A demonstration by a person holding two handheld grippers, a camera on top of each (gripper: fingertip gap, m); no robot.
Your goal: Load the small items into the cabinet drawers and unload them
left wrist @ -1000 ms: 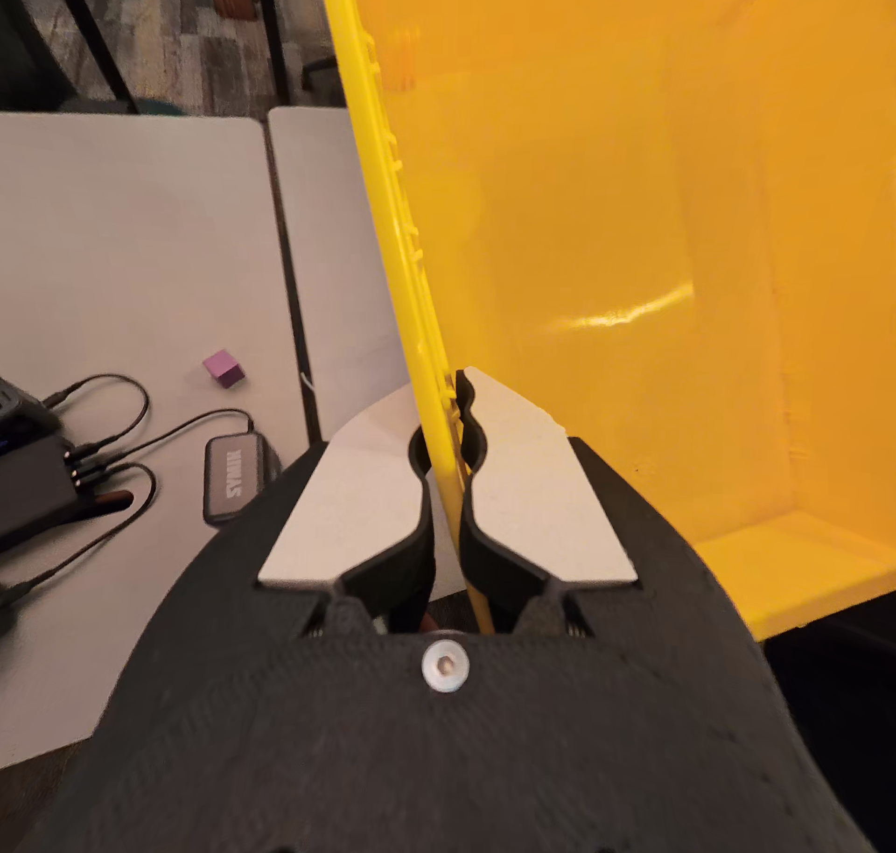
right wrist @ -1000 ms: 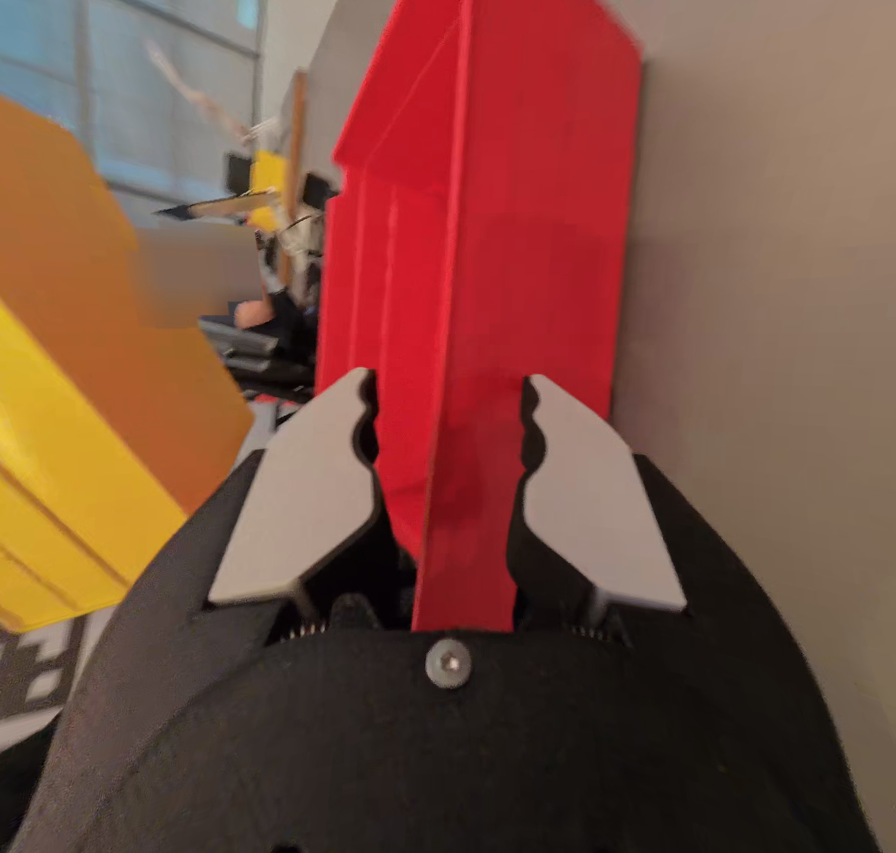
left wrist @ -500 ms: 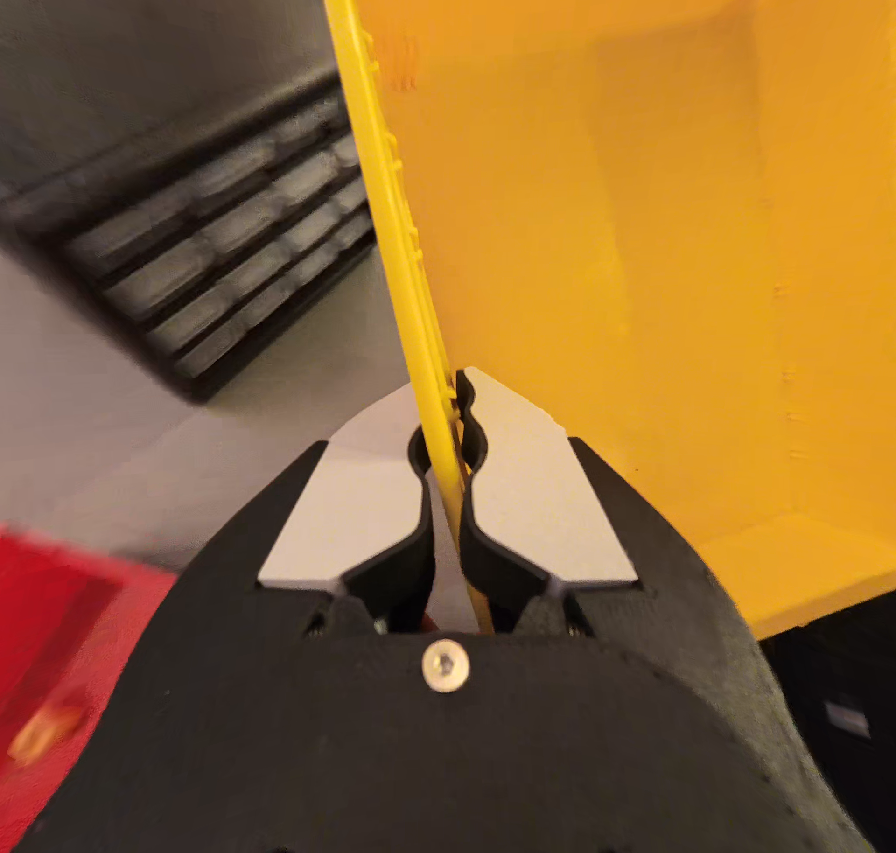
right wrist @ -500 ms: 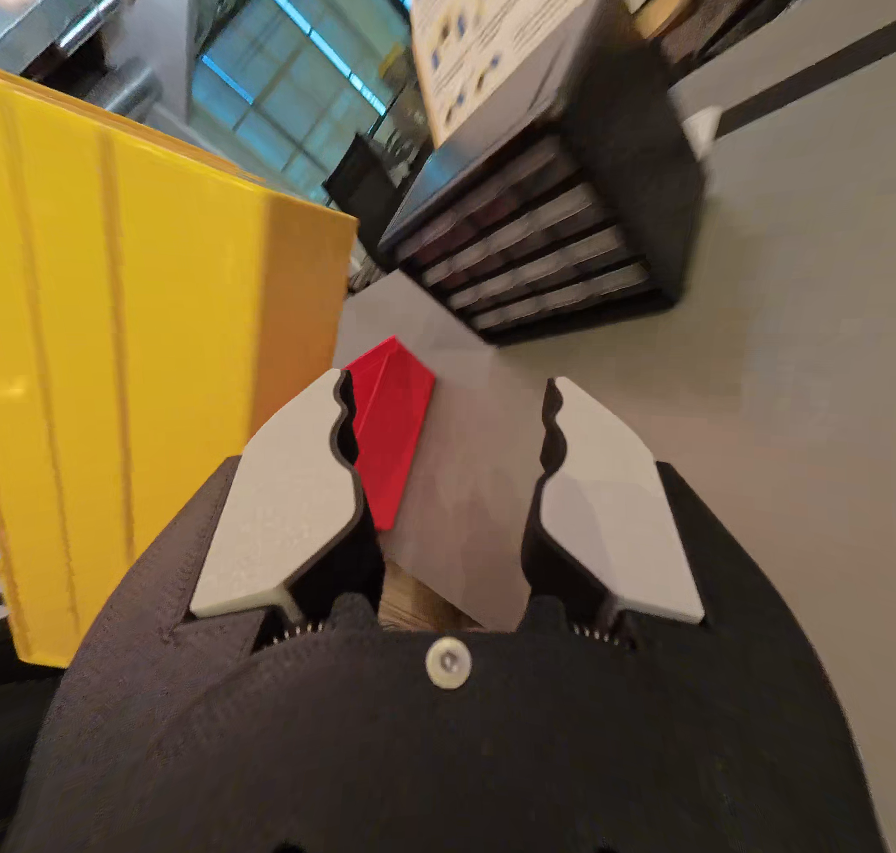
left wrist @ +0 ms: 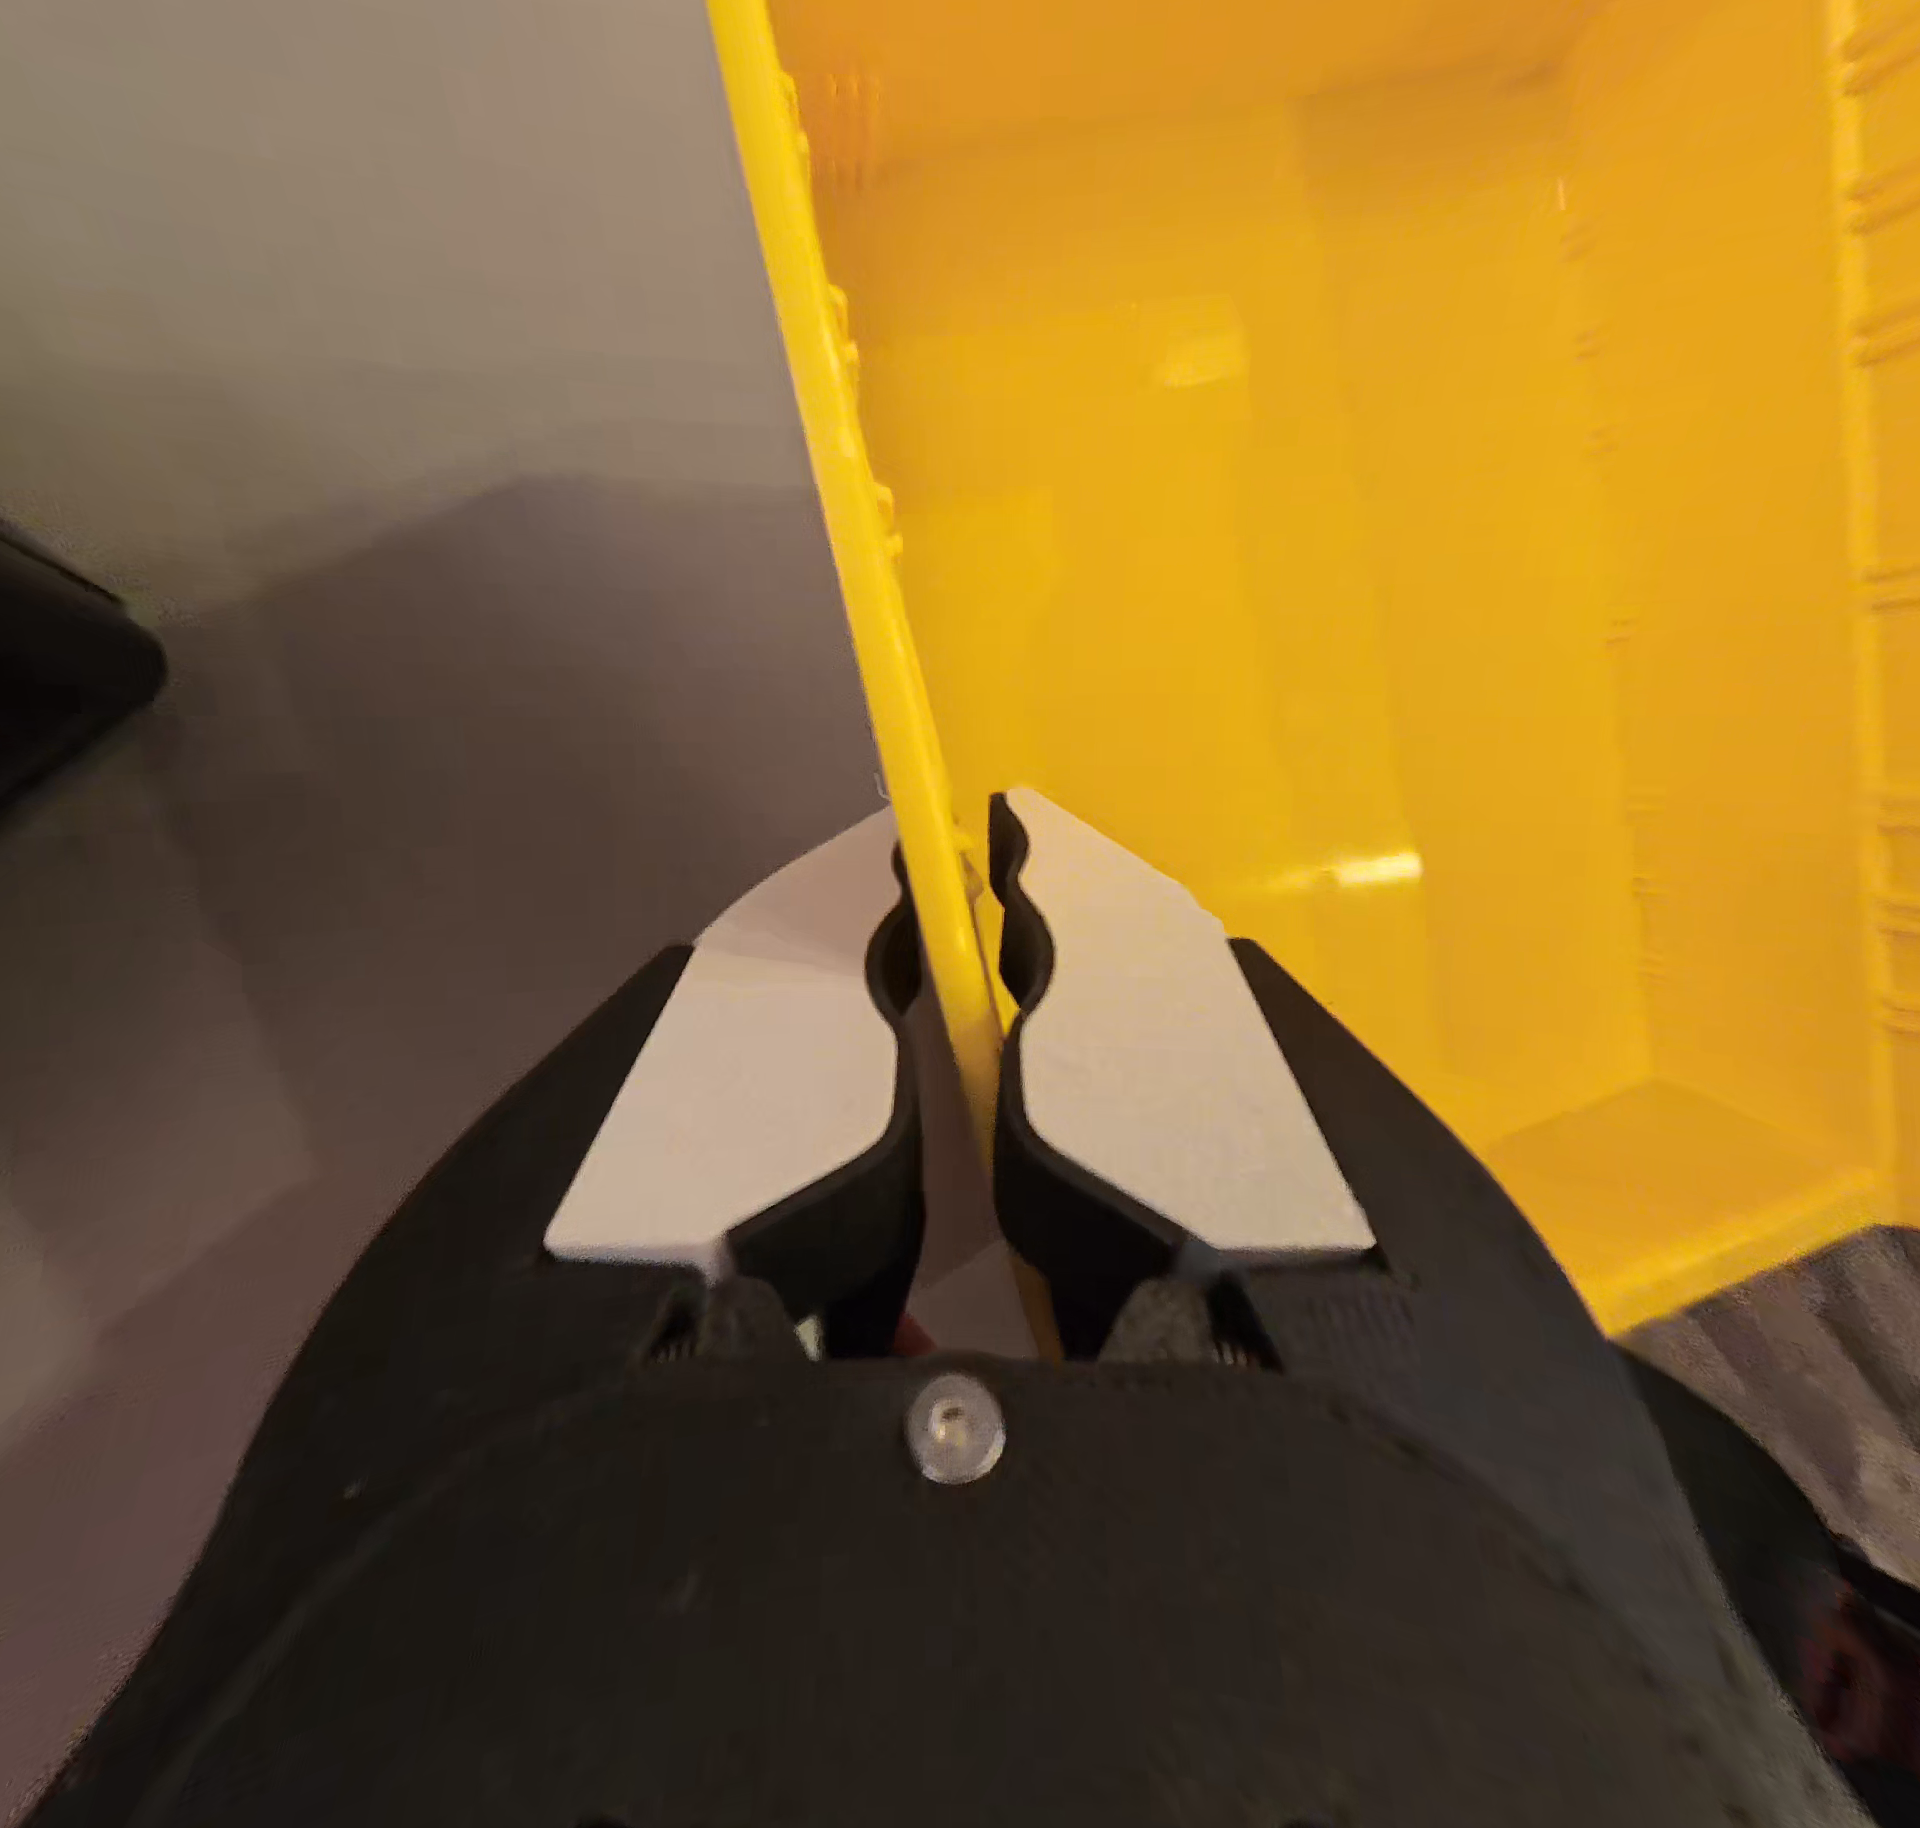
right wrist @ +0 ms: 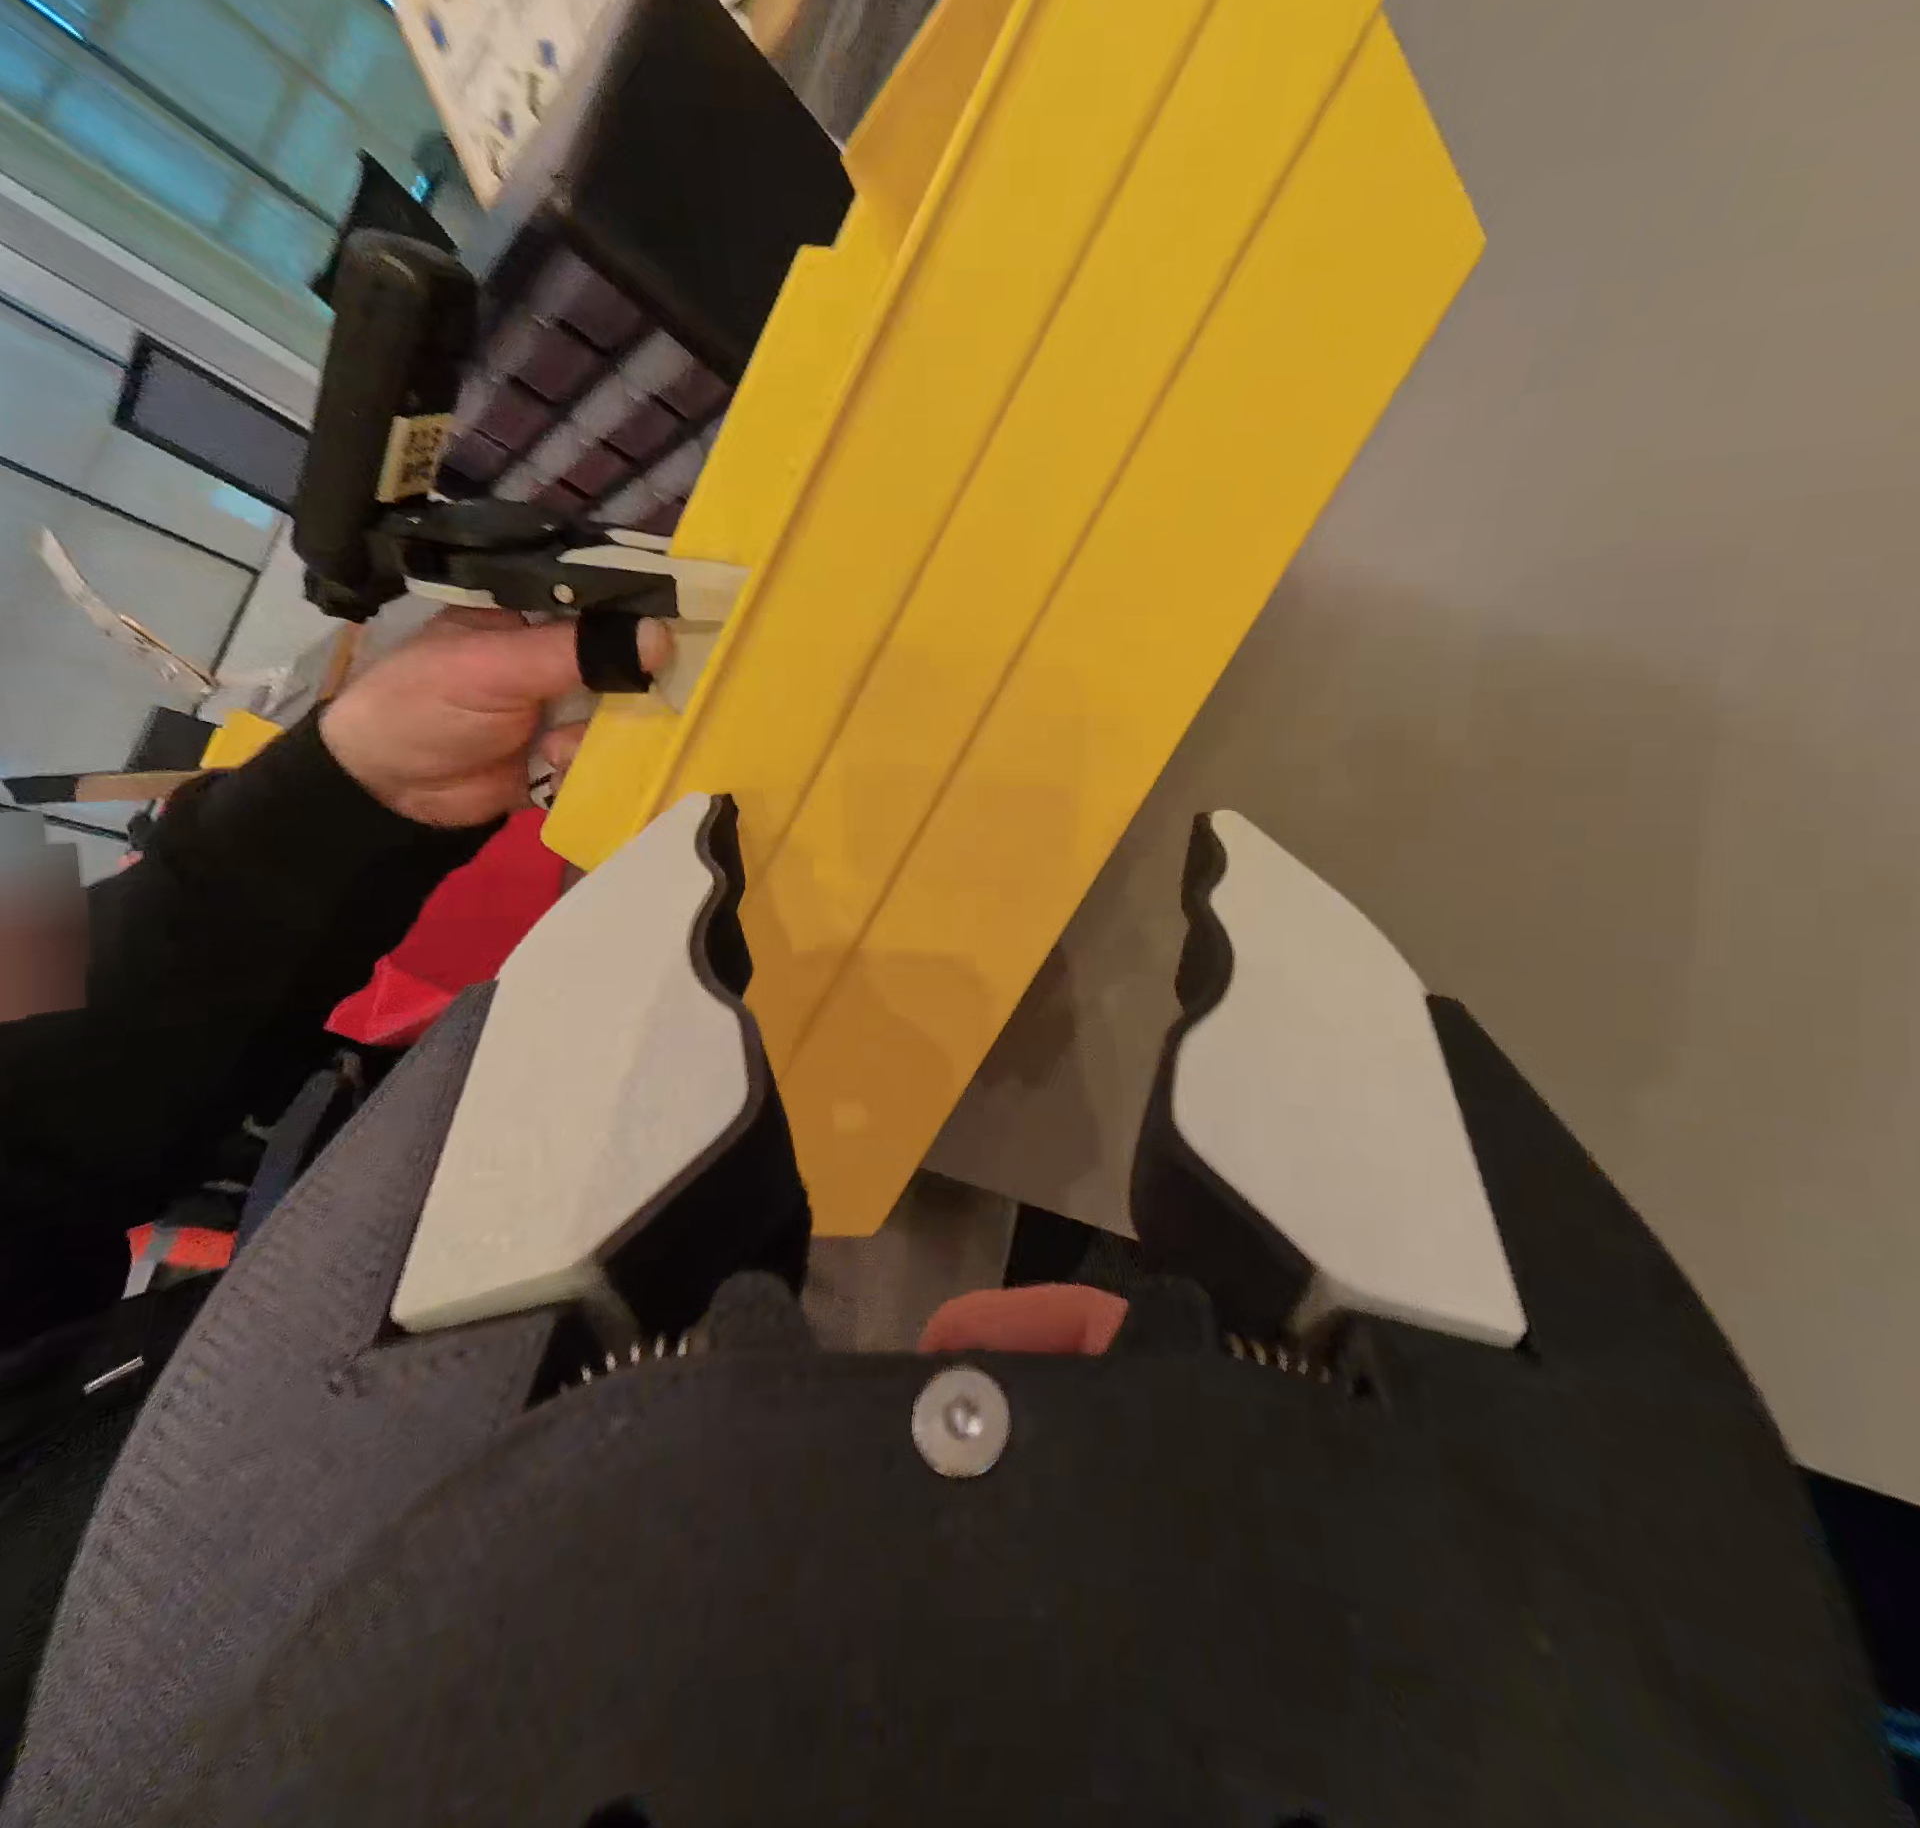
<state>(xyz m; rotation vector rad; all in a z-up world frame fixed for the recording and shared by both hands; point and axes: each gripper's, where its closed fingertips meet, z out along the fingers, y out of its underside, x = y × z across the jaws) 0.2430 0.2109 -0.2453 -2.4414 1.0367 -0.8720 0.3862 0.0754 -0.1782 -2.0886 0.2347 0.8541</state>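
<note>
My left gripper (left wrist: 948, 843) is shut on the side wall of a yellow bin (left wrist: 1351, 531); the bin's empty inside fills the right of the left wrist view. In the right wrist view the same yellow bin (right wrist: 1049, 490) shows from outside, tilted over the grey table, with the left gripper (right wrist: 707, 578) clamped on its far rim and a hand holding that gripper. My right gripper (right wrist: 961, 843) is open and empty, just in front of the bin's near corner. A black cabinet with small drawers (right wrist: 613, 376) stands behind the bin. No small items show.
A red bin (right wrist: 457, 937) lies low at the left behind the yellow one. The grey table (right wrist: 1662, 531) stretches to the right. A dark object (left wrist: 52, 677) sits at the left edge of the left wrist view. A person's dark sleeve (right wrist: 187, 947) crosses the left side. There is about 20 cm between the tips of the two grippers.
The right gripper let go of the red bin, opened wider and swung toward the yellow bin. The left gripper kept its grip and turned the yellow bin over the table.
</note>
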